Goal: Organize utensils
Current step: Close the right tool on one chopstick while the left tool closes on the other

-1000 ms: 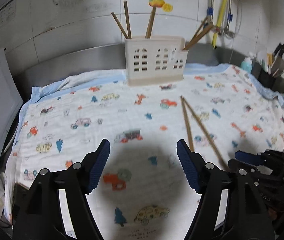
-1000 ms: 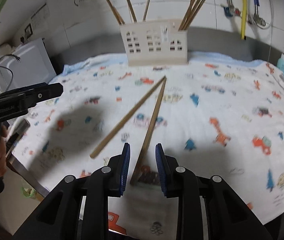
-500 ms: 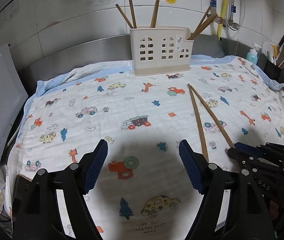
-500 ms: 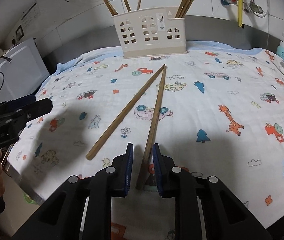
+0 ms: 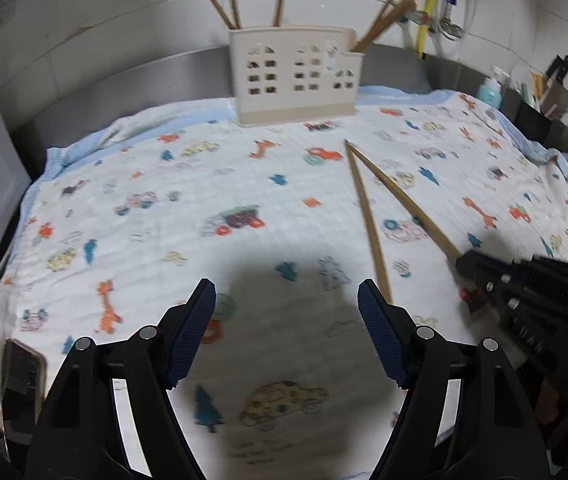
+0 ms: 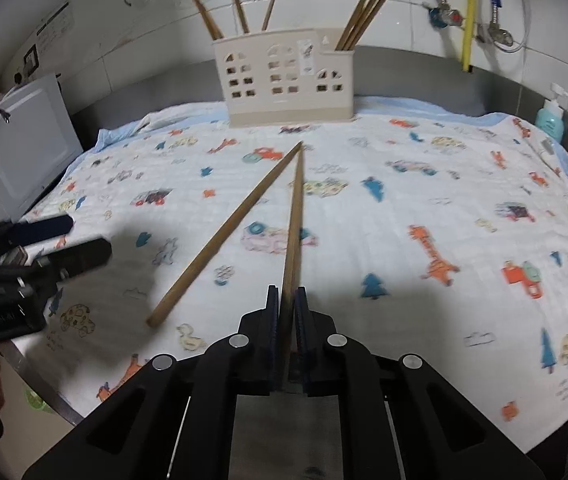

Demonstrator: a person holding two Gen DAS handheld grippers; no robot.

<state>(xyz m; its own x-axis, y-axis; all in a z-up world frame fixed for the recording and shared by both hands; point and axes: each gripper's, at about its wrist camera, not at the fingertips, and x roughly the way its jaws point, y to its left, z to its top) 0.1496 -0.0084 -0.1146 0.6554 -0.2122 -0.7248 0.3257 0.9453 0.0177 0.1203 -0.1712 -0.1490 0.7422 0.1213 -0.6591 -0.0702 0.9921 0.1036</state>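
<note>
Two long wooden chopsticks lie in a V on the printed cloth [image 6: 463, 184]. My right gripper [image 6: 287, 292] is closing tight on the near end of the right chopstick [image 6: 293, 216], pads pressing both its sides. The other chopstick [image 6: 224, 236] lies loose to its left. A cream utensil holder [image 6: 284, 80] with several chopsticks stands at the back. My left gripper [image 5: 285, 300] hangs open over bare cloth, the loose chopstick [image 5: 367, 220] ending just beyond its right finger. In the left wrist view the right gripper [image 5: 467, 264] holds the other chopstick [image 5: 403, 204].
A white appliance [image 6: 16, 152] stands at the left edge. A teal bottle [image 6: 549, 116] and a knife block [image 5: 559, 80] are at the back right. A phone [image 5: 24, 368] lies at the cloth's front left corner. Pipes run down the tiled wall.
The right gripper's fingers have come together onto the near end of the right chopstick. The left gripper has sunk a little toward the cloth, still open.
</note>
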